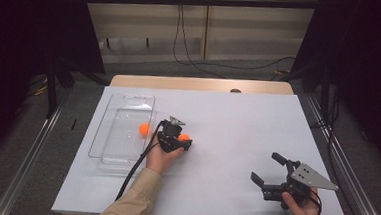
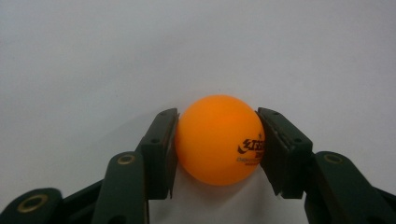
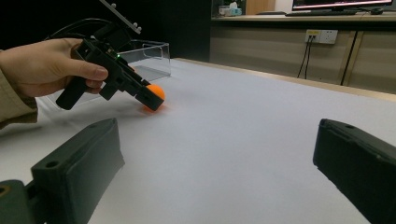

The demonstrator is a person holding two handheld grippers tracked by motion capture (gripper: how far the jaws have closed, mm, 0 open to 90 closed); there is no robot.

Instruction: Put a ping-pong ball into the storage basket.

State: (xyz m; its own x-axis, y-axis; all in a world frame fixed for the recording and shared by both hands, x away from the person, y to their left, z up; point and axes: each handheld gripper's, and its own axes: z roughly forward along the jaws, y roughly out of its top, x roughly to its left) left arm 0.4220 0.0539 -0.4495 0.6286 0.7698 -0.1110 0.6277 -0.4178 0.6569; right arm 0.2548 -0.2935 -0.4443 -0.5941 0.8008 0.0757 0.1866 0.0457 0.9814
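Observation:
My left gripper is shut on an orange ping-pong ball with dark print, and both pads press its sides. The ball rests low on the white table sheet. From above, that ball sits just right of a clear plastic tray, with the left gripper around it. A second orange ball lies inside the tray near its right wall. My right gripper stands open near the front right of the table, holding nothing. It faces the left gripper and its ball.
The white sheet covers a wooden table, whose far edge shows beyond it. Cables run on the floor behind. A black cable trails from the left gripper along the sleeve. Dark curtains stand at both sides.

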